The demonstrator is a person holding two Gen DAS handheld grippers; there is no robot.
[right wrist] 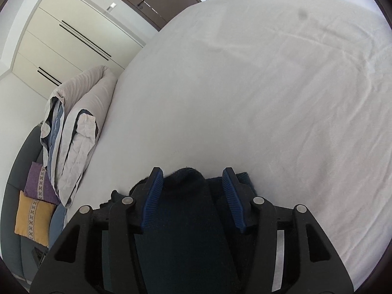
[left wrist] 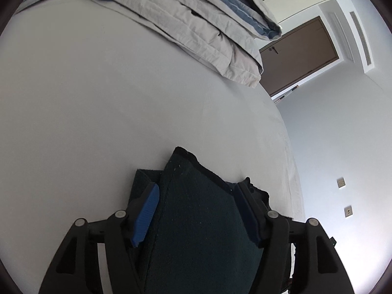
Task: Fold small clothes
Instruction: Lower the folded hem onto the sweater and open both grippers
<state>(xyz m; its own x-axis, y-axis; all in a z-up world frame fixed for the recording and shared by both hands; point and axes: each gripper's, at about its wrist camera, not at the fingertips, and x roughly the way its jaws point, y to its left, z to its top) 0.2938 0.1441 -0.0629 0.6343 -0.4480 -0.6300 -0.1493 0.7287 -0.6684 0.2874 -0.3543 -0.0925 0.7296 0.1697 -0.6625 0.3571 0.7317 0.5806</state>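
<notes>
Left gripper (left wrist: pixel 196 210) jaws parted around dark garment (left wrist: pixel 193 220), right gripper (right wrist: pixel 193 201) jaws likewise, wide apart

Dark teal garment (left wrist: pixel 196 220), bunched and folded over, rounded end forward, lying on white bed sheet (left wrist: pixel 98 110).

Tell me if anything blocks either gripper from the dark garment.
Nothing visible does. The dark garment already sits between the left gripper fingers and between the right gripper fingers. Only bare white sheet lies ahead; the folded duvet is farther off.
</notes>
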